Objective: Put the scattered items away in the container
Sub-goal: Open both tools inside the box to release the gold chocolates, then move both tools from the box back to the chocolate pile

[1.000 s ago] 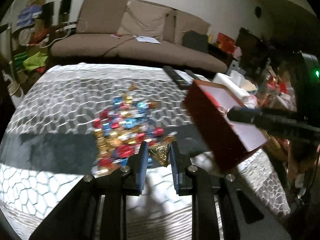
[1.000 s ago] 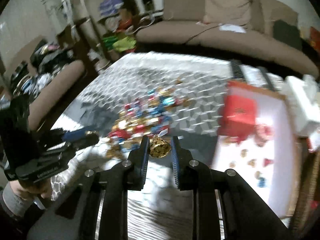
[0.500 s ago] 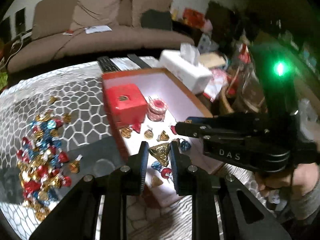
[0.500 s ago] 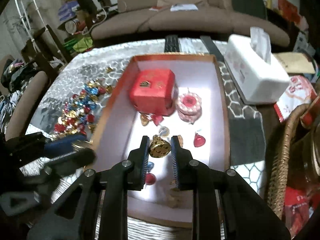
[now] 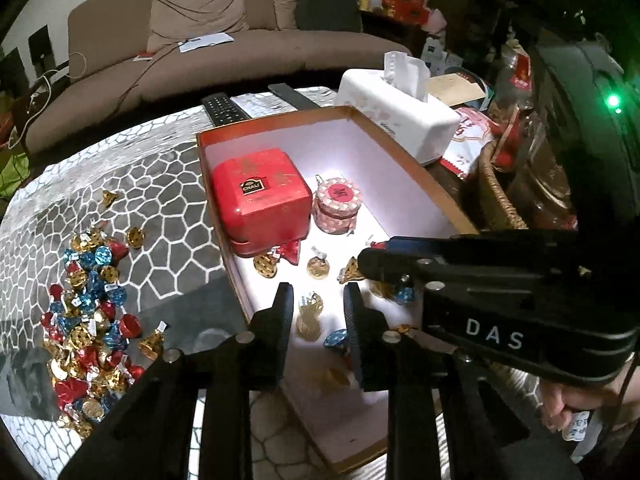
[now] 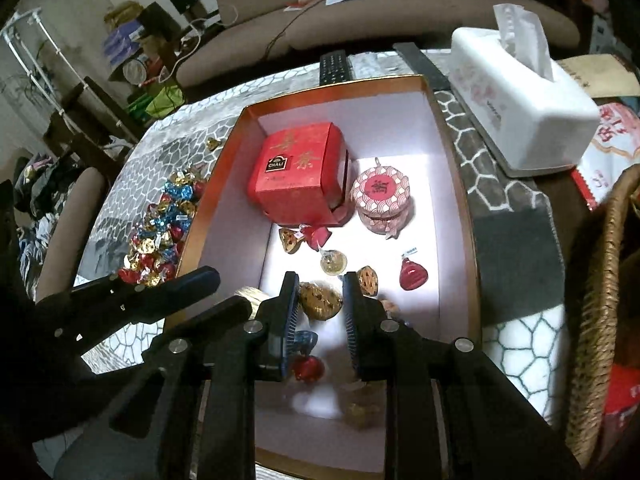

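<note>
resting between right tongs [image 6: 320, 300]: gold candy [image 6: 320, 301]

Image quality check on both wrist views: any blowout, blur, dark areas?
Left wrist: white floor of the box blown out around the candies, room beyond dim, heavy fisheye bend with black corners, green LED flare top right. Right wrist: same glare on the box floor, soft smear just ahead of the right tool around the gold candy, tissue box sharp.
</note>
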The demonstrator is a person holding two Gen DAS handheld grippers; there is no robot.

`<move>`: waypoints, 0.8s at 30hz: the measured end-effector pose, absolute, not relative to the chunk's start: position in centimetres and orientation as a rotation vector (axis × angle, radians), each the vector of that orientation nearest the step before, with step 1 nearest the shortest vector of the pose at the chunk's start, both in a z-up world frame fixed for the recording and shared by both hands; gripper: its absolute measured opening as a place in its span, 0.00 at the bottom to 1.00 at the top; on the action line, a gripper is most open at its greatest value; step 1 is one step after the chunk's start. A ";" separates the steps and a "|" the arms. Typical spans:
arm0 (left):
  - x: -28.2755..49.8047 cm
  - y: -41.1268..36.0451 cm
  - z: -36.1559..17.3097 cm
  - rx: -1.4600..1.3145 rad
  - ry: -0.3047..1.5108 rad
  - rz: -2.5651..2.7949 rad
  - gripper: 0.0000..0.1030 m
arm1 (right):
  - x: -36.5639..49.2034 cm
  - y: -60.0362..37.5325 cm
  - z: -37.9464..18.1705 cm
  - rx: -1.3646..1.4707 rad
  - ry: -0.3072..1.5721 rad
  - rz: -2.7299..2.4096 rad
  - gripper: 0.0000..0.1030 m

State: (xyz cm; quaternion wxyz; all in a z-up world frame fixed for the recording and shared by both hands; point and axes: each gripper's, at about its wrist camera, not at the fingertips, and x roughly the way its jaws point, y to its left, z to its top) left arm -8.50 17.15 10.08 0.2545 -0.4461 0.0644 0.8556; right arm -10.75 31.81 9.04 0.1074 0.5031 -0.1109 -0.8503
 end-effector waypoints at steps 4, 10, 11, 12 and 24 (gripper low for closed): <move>-8.3 17.7 10.4 -1.201 0.209 2.346 0.37 | -10.7 31.8 9.1 1.482 -0.336 -2.507 0.23; -8.0 16.4 11.2 -1.171 0.173 2.365 0.38 | -10.4 31.6 9.9 1.454 -0.300 -2.531 0.23; -7.9 16.0 11.4 -1.162 0.161 2.367 0.38 | -10.4 31.5 10.0 1.448 -0.294 -2.536 0.23; -7.8 15.8 11.6 -1.158 0.159 2.375 0.38 | -10.3 31.4 10.2 1.445 -0.286 -2.539 0.23; -6.0 10.6 13.2 -1.142 0.089 2.466 0.38 | -9.2 29.5 11.9 1.400 -0.197 -2.565 0.23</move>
